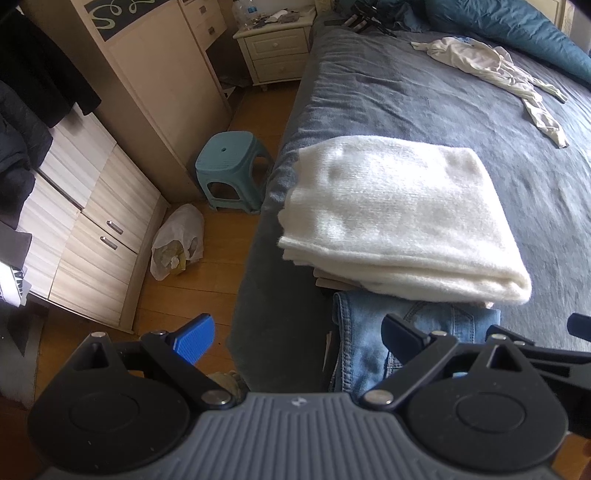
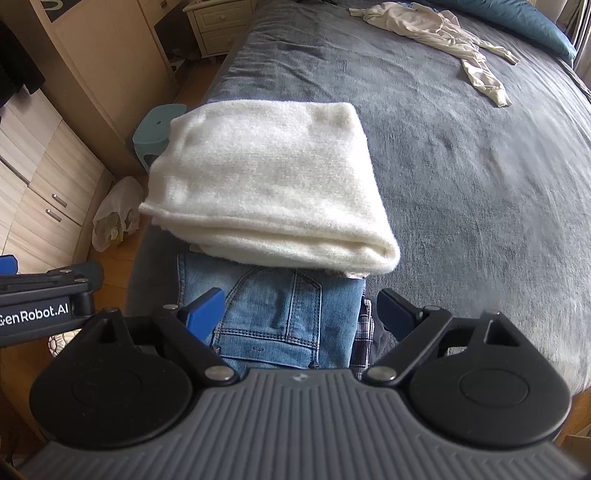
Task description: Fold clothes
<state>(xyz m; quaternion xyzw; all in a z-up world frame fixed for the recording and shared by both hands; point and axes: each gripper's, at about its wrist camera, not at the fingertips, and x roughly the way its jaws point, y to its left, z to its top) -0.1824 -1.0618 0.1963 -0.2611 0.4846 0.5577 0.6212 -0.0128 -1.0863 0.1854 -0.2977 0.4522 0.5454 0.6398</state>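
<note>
Both my claws, left claw (image 1: 297, 334) and right claw (image 2: 301, 308), hang wide open, holding nothing. Folded jeans (image 2: 280, 314) lie beneath them on the bed (image 2: 461, 166), a folded white blanket (image 2: 266, 184) just beyond

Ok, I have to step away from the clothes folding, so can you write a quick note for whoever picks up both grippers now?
Left gripper: open, empty, hanging over the bed's near edge.
Right gripper: open, empty, over the folded light-blue denim jeans.
Done: the folded cream fleece garment lies on a pile at the edge of the grey-blue bed cover, overlapping the jeans' far end. A checked fabric peeks out beside the jeans.
Left: the crumpled off-white long-sleeved garment at the far end of the bed is still unfolded; probably take it next.
</note>
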